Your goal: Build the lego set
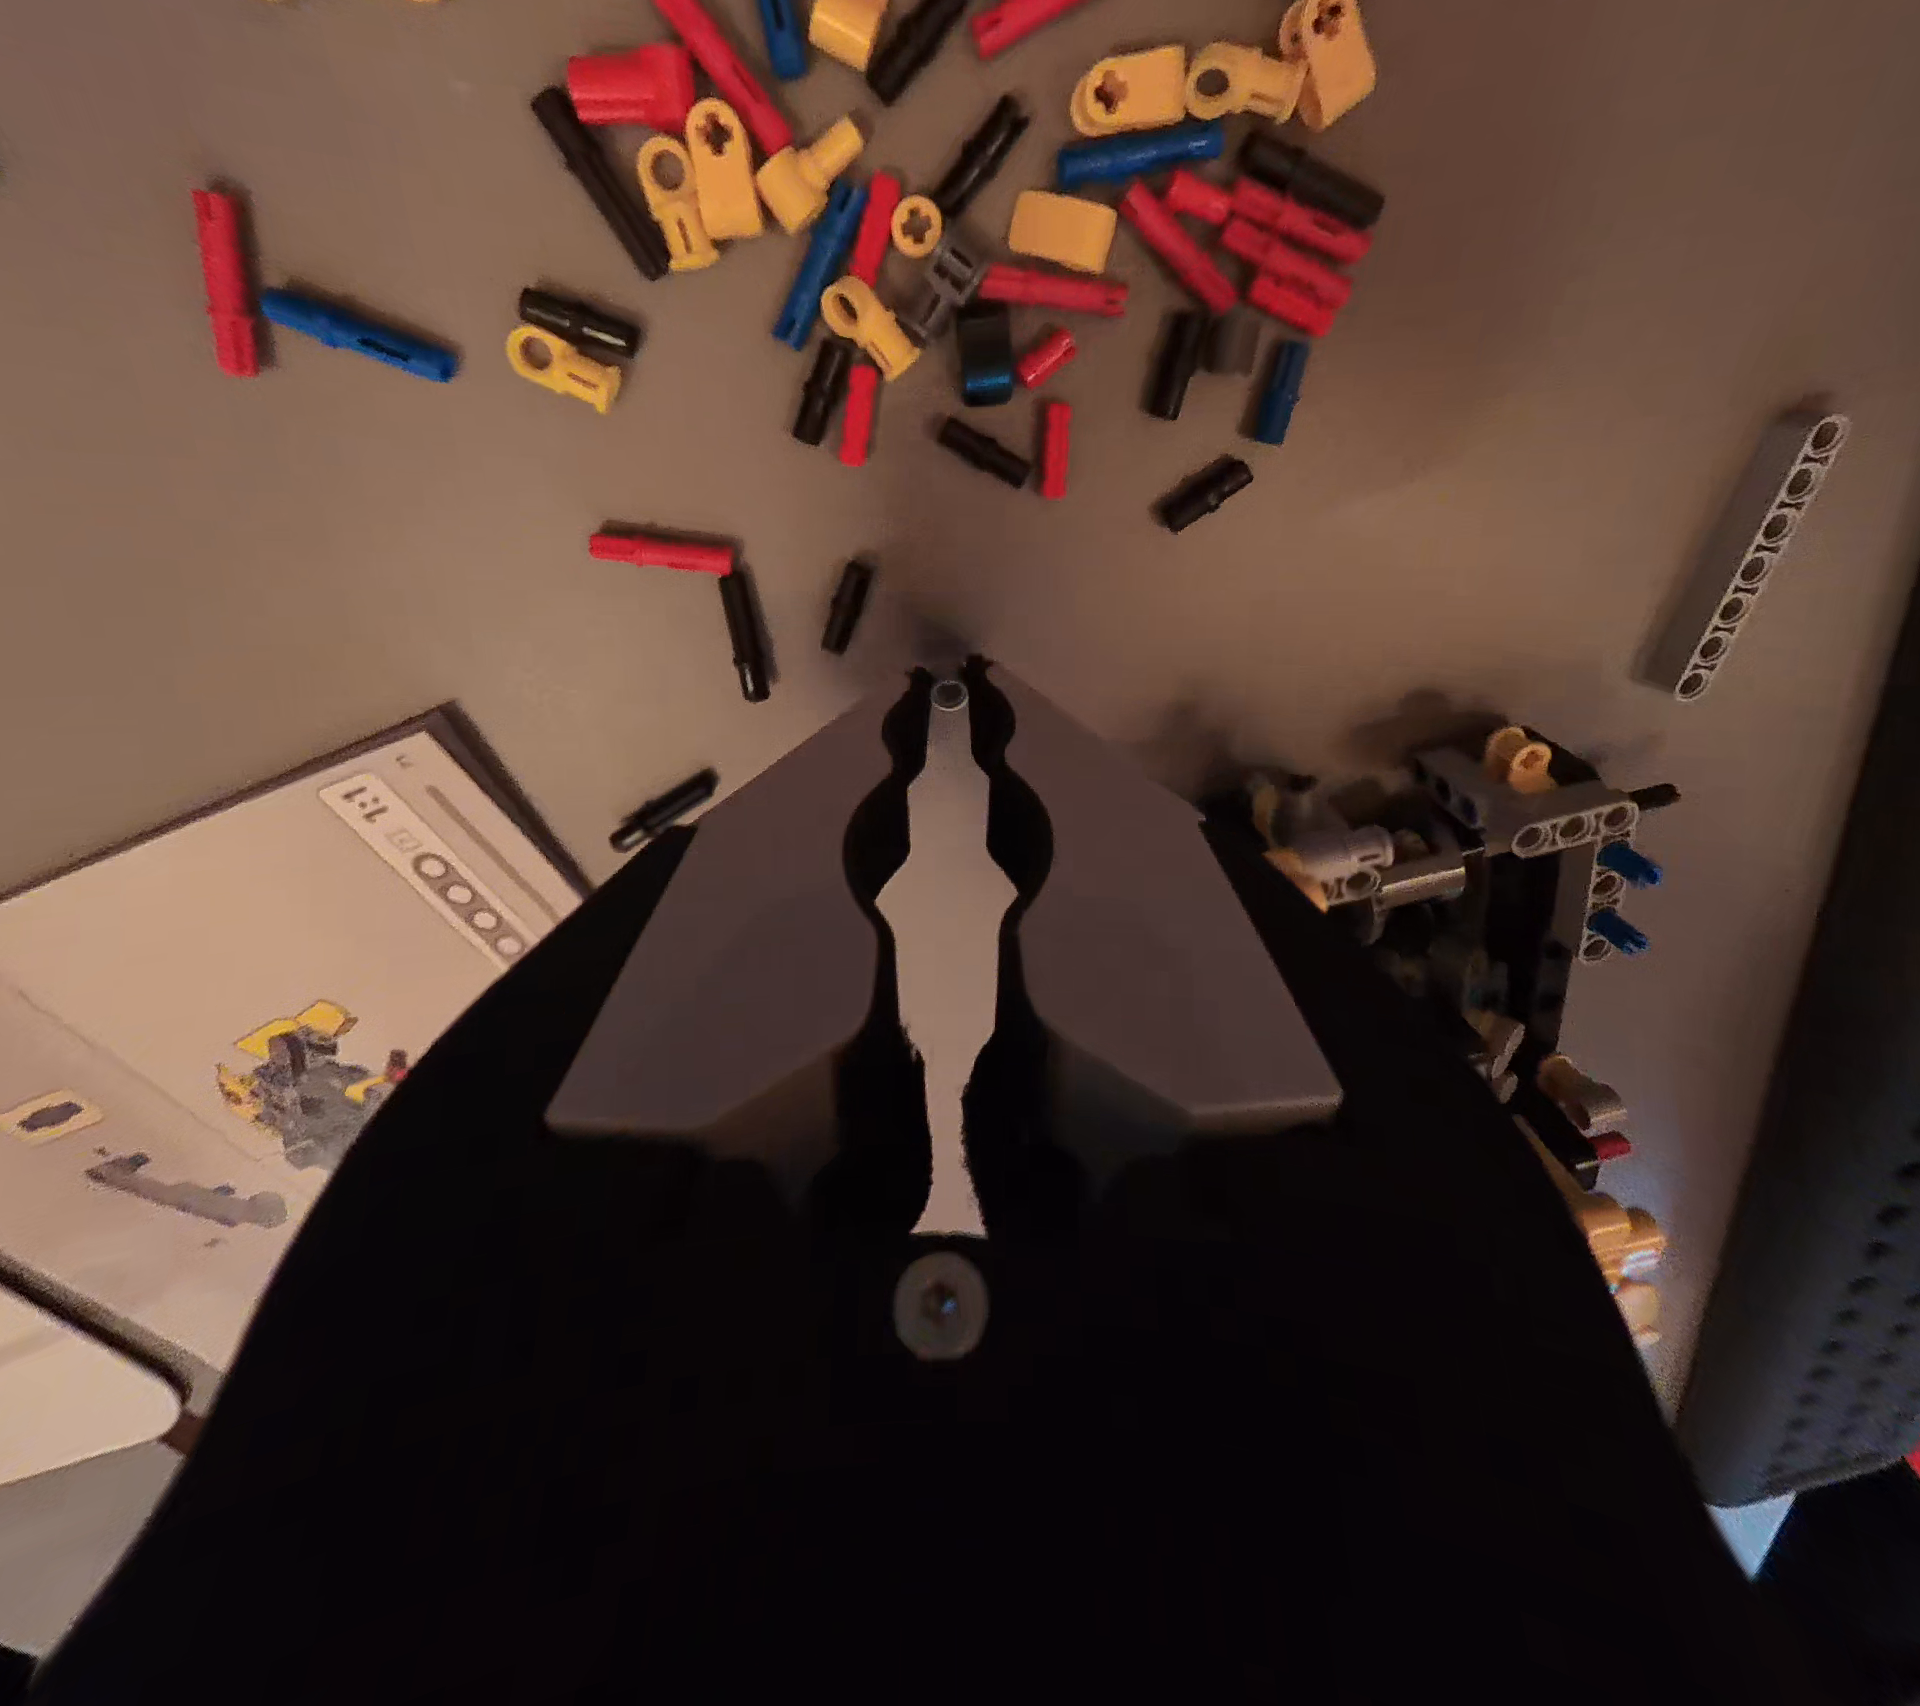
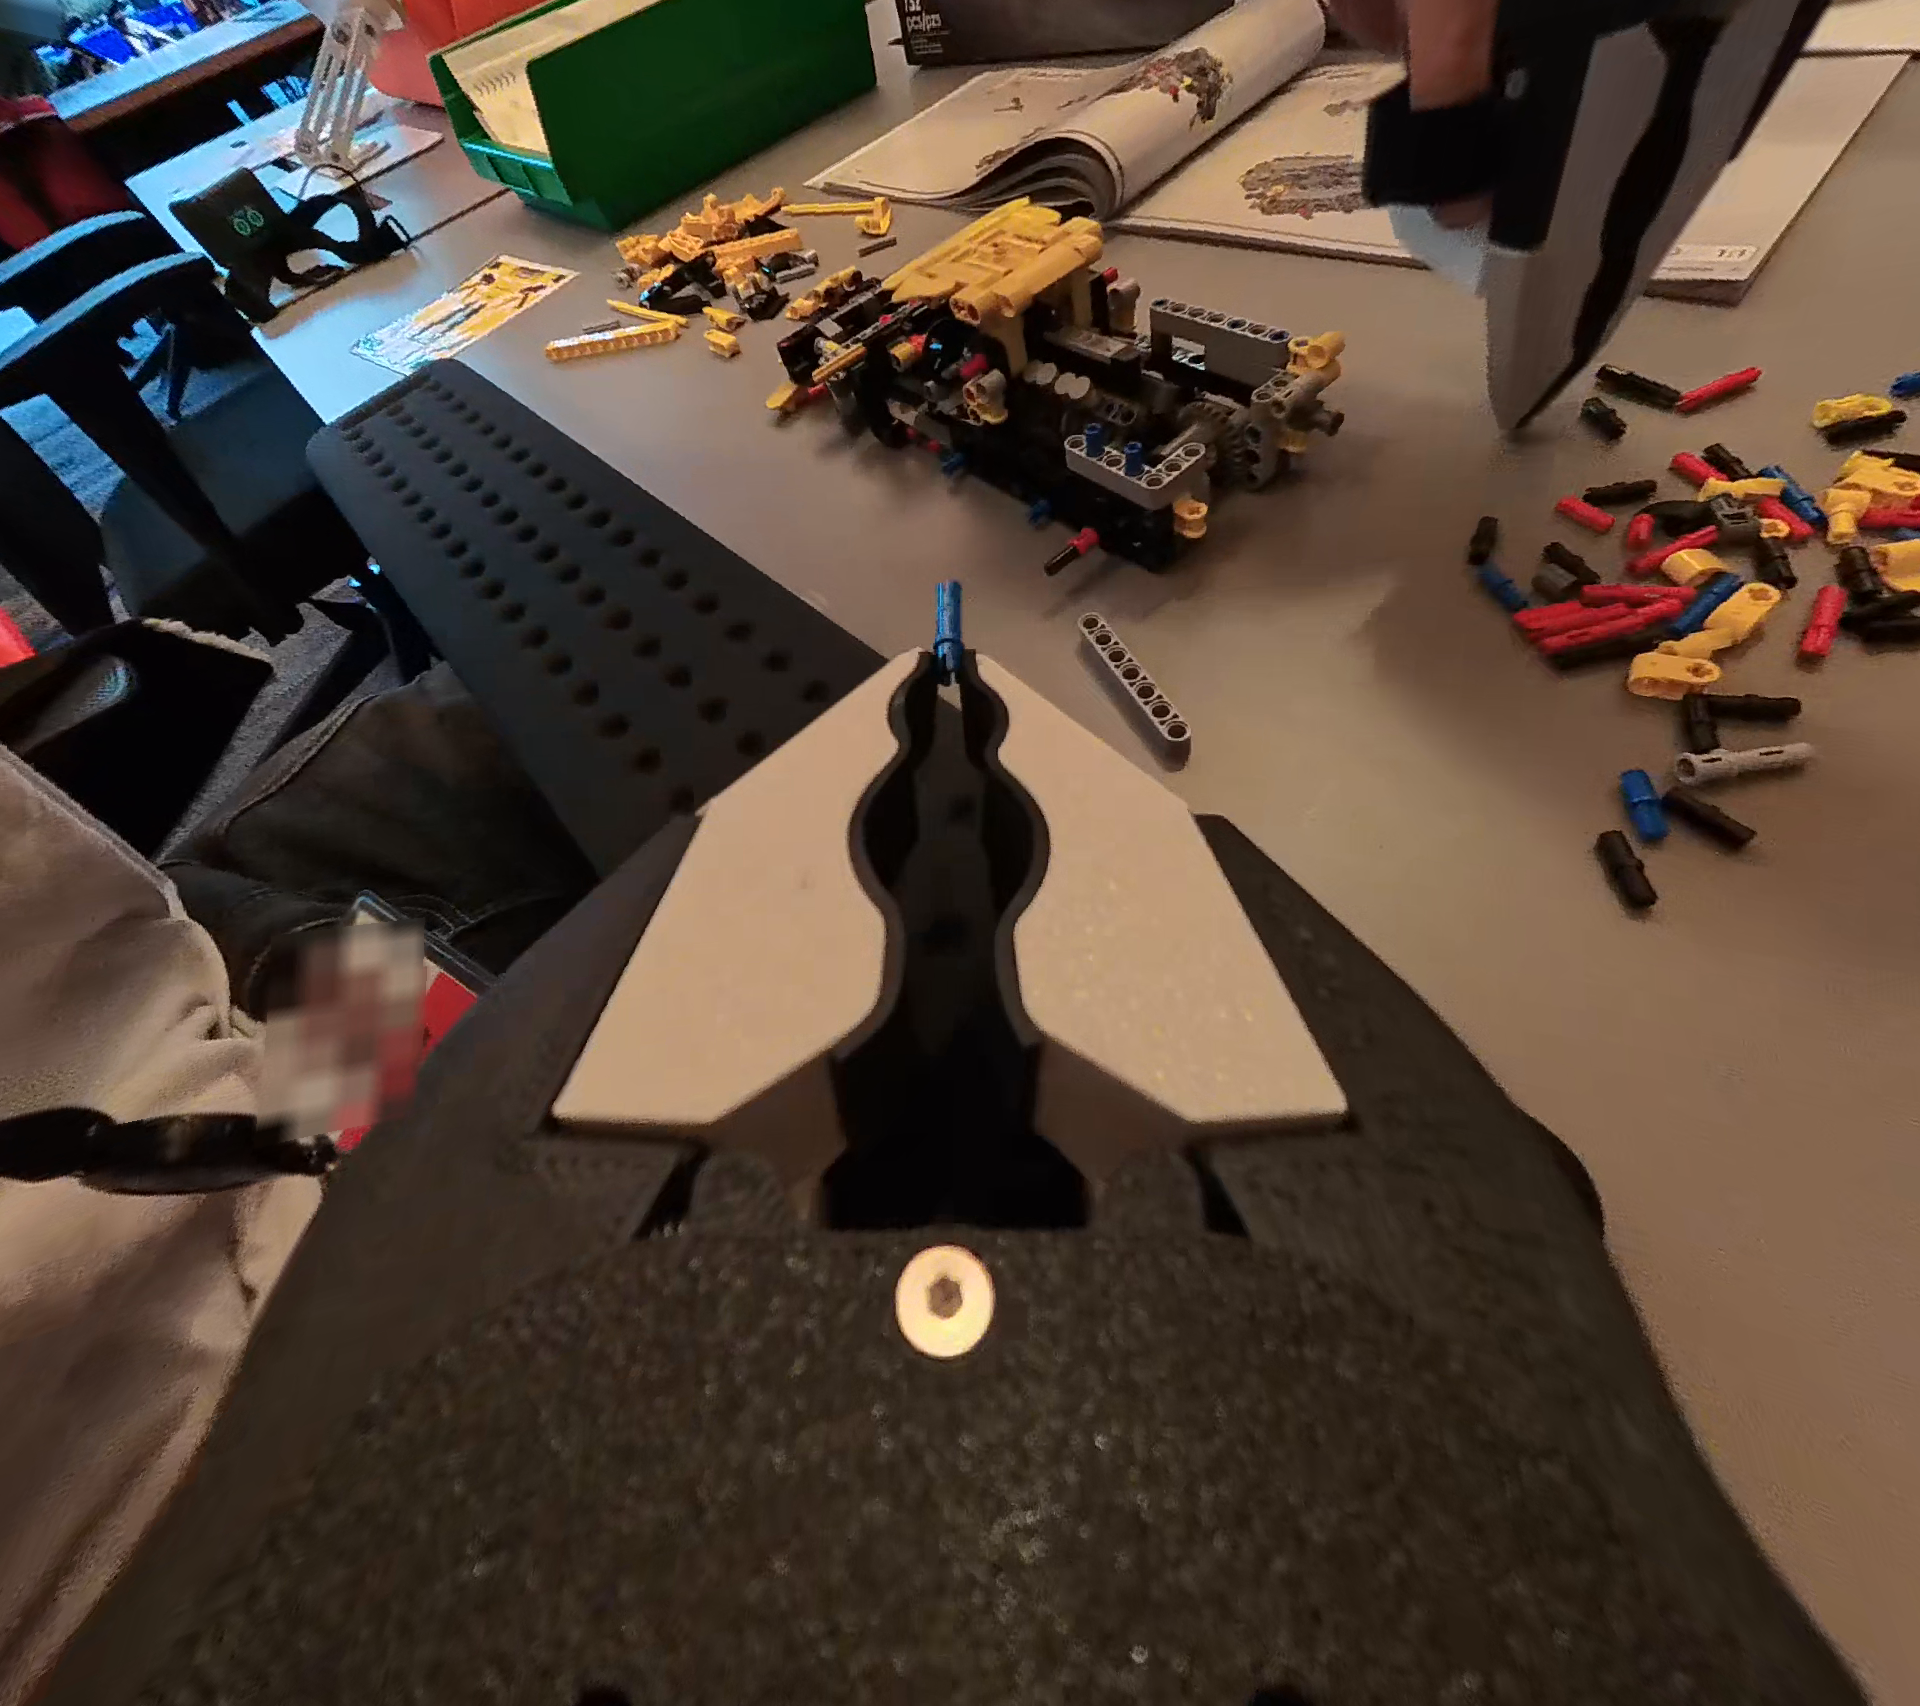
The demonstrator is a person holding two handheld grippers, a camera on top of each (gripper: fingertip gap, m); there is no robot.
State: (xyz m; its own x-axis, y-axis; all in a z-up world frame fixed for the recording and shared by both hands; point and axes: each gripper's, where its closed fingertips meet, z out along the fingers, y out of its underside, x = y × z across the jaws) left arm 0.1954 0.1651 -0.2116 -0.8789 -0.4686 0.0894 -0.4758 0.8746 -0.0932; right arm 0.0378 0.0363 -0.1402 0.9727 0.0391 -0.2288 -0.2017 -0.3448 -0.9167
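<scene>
The right gripper (image 2: 948, 669) pinches a blue pin (image 2: 947, 623), light, rigid, slippery; the left gripper (image 1: 948, 682) clamps a small grey pin (image 1: 950, 698) at its tips.

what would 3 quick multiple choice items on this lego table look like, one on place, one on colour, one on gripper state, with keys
1. Where does the loose grey beam lie?
A. in the green bin
B. on the table between the right gripper and the car chassis
C. on the manual

2. What colour is the pin in the right gripper?
A. red
B. yellow
C. blue

3. How is the left gripper?
A. wide open, empty
B. shut on a small grey piece
C. out of view

Key: 1 B, it rests on bare table before the chassis; 2 C, a blue pin sticks from the tips; 3 B, the tips pinch it.
</scene>
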